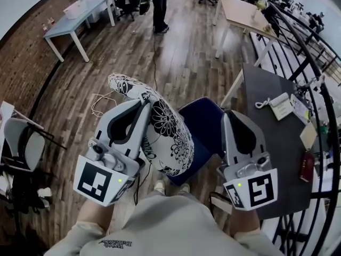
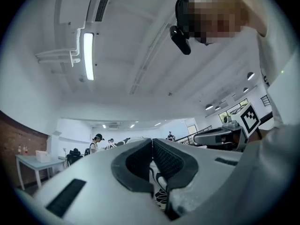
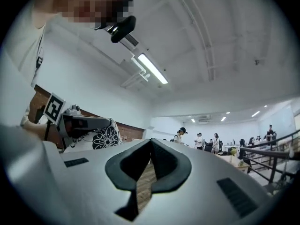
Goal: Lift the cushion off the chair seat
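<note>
The cushion (image 1: 160,127), white with a black flower print, hangs raised above the blue chair seat (image 1: 205,122), which shows bare below it. My left gripper (image 1: 145,105) is shut on the cushion's near edge, and the printed fabric (image 2: 158,184) shows just under the closed jaws in the left gripper view (image 2: 152,142). My right gripper (image 1: 230,113) is to the right of the cushion, apart from it, above the seat's right edge. Its jaws (image 3: 151,142) meet at the tips with nothing between them. From the right gripper view the cushion (image 3: 101,137) appears at the left.
A dark table (image 1: 269,159) with a phone and small items stands close on the right, a curved railing (image 1: 319,79) beyond it. A cable (image 1: 101,104) lies on the wooden floor. A grey chair (image 1: 24,148) is at the left. A person (image 1: 159,7) and white tables (image 1: 72,23) are far back.
</note>
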Tool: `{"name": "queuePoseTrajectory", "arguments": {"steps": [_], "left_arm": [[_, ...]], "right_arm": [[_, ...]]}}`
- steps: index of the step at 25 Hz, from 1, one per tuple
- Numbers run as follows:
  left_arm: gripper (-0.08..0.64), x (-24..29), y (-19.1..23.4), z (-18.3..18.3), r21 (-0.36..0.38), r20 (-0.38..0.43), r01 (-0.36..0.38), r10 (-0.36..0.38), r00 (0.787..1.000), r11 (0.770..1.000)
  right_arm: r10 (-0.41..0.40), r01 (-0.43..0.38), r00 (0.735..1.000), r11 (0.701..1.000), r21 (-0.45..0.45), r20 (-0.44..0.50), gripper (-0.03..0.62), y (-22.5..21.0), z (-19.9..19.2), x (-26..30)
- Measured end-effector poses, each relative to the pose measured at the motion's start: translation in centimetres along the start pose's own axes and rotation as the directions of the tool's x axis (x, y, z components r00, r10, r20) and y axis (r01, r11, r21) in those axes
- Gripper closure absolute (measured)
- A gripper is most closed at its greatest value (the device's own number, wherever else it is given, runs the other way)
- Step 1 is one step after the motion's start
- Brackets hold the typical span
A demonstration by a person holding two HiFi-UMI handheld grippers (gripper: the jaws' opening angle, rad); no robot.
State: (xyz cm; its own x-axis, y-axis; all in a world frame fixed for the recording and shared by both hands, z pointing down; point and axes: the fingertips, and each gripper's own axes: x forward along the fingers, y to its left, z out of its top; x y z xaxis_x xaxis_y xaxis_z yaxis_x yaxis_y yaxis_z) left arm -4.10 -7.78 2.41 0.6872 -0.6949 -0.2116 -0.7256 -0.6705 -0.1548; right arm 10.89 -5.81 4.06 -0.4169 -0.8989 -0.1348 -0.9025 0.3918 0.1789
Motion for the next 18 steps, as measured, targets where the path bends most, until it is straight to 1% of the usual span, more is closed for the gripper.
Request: {"name": "queuePoseTrajectory", "arguments": {"steps": [2,4,8,10,13,15,18], "left_arm": [[0.552,-0.2,0.2,-0.2,-0.026,-0.002,-0.002,0.002,1.0,1.0],[0.552,-0.2,0.3,-1.1,-0.066,-0.019,-0.003,0.002,1.0,0.998],[0.552,-0.6,-0.3,-3.5,-0.109,-0.061,-0.003,-0.004,0.998,0.994],[0.552,-1.1,-0.7,-5.0,-0.123,-0.091,-0.009,-0.002,0.996,0.992],[0.551,-1.5,-1.6,-7.3,-0.148,-0.137,-0.022,0.001,0.991,0.989],[0.552,-1.3,-2.2,-8.8,-0.151,-0.158,-0.033,0.009,0.987,0.988],[0.552,-0.7,-2.6,-10.9,-0.135,-0.195,-0.042,0.015,0.981,0.99]], "right_arm": [[0.001,-0.001,1.0,1.0,-0.015,-0.007,0.589,0.4,-0.1,-0.2],[-0.001,0.001,1.0,1.0,-0.001,-0.02,0.589,0.6,-0.7,-0.6],[0.002,-0.001,0.998,1.0,0.017,-0.068,0.589,1.7,-3.4,-1.4],[0.0,0.001,0.996,1.0,0.005,-0.094,0.589,2.1,-4.9,-1.6],[-0.025,0.023,0.991,1.0,-0.017,-0.13,0.589,1.7,-6.5,-1.8],[-0.046,0.043,0.989,0.999,-0.025,-0.144,0.589,0.9,-7.3,-1.8],[-0.067,0.065,0.987,0.998,-0.023,-0.144,0.589,-0.1,-8.1,-1.6]]}}
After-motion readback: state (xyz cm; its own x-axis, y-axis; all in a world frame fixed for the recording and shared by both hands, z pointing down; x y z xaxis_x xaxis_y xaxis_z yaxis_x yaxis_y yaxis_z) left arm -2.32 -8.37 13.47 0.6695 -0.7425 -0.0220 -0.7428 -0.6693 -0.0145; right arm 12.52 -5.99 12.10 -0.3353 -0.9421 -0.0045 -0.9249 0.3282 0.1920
